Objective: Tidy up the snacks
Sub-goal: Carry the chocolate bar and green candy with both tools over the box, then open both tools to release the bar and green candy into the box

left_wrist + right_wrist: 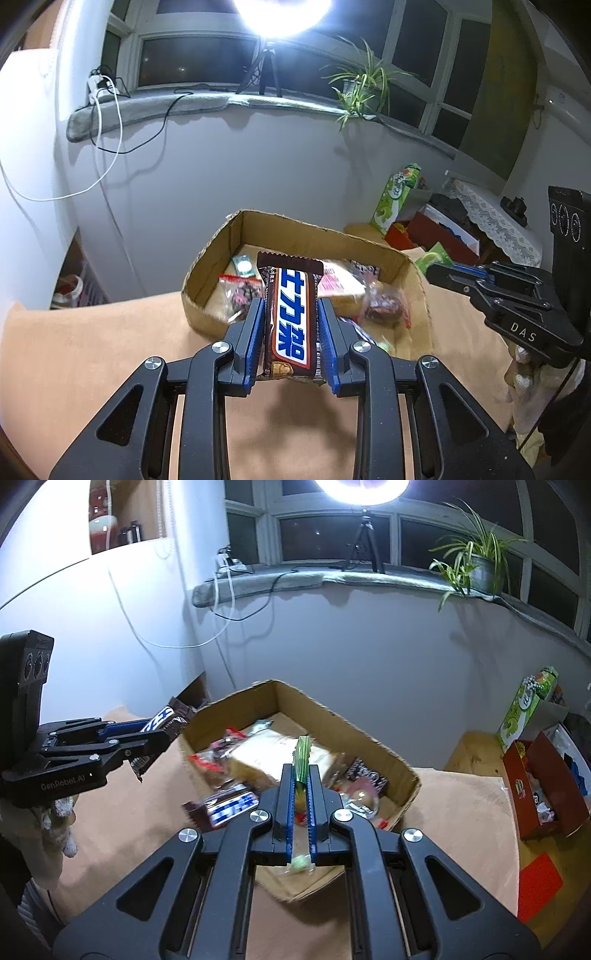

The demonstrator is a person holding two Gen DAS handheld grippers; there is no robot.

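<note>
Holding brown choc bar (291, 325) clamped in left gripper (290, 314), long axis along fingers, pointing at cardboard box (295, 232) just ahead. Gripping thin green packet (302, 760) in right gripper (301, 779), hovering over box, nearer.

a ring light (282, 14) on a tripod (264, 70) and a potted plant (476, 563) stand on the windowsill (221, 101).

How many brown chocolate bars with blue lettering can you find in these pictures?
2. One chocolate bar is clamped in the left gripper; a second bar lies in the cardboard box. Others may be hidden.
</note>
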